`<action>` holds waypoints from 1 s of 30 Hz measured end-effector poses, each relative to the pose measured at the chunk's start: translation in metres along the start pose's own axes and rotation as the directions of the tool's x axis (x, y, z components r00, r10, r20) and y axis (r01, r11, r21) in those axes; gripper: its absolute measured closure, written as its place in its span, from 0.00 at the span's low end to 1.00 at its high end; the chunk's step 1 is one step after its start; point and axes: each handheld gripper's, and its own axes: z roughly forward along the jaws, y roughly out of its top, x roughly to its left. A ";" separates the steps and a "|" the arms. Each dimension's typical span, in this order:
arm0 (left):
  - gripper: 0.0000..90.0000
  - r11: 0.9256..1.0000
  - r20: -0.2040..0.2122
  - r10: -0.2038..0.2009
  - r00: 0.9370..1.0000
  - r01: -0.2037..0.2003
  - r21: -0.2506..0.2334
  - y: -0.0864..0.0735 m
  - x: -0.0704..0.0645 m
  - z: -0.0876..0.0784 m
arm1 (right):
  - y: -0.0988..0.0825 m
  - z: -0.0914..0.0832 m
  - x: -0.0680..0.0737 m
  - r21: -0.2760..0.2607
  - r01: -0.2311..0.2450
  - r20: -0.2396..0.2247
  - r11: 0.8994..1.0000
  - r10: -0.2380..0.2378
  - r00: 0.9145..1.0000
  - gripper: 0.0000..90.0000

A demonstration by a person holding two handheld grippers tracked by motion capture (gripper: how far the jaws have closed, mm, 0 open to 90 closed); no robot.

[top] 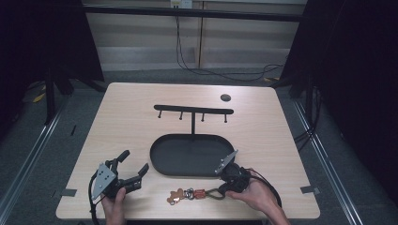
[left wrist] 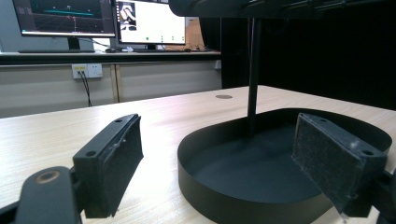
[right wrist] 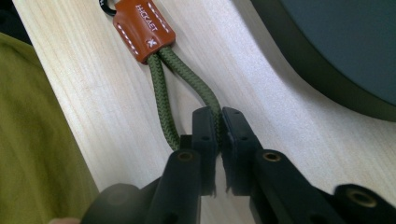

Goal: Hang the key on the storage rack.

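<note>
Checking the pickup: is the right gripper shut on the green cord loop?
Yes, the right gripper has its jaws pinched on one strand of the green cord loop.

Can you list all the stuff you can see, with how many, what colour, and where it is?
table: one, light wood, under everything
tray: one, black, oval, mid-table
hook rack: one, black, four pegs, rising from the tray
keychain: one, brown charm, orange tab, green cord loop, near front edge
monitors: two, lit, on a far desk
left gripper: one, black, open, front left
right gripper: one, black, shut on the green cord
</note>
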 end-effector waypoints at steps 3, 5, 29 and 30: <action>0.17 1.000 0.000 0.001 1.000 -0.001 0.001 0.000 0.000 0.000 | 0.003 0.000 -0.001 0.018 0.000 -0.004 1.000 0.000 1.000 0.95; 0.17 1.000 0.000 0.001 1.000 -0.001 0.001 0.000 0.000 0.000 | 0.005 0.000 -0.002 0.030 -0.006 0.007 1.000 0.005 1.000 0.95; 0.17 1.000 0.000 0.000 1.000 0.000 0.000 0.000 0.000 0.000 | 0.055 -0.043 -0.007 0.162 0.028 -0.033 0.986 -0.023 0.999 0.95; 0.17 1.000 0.000 0.000 1.000 0.000 0.000 0.000 0.000 0.000 | 0.055 -0.043 -0.007 0.162 0.028 -0.033 0.986 -0.023 0.999 0.95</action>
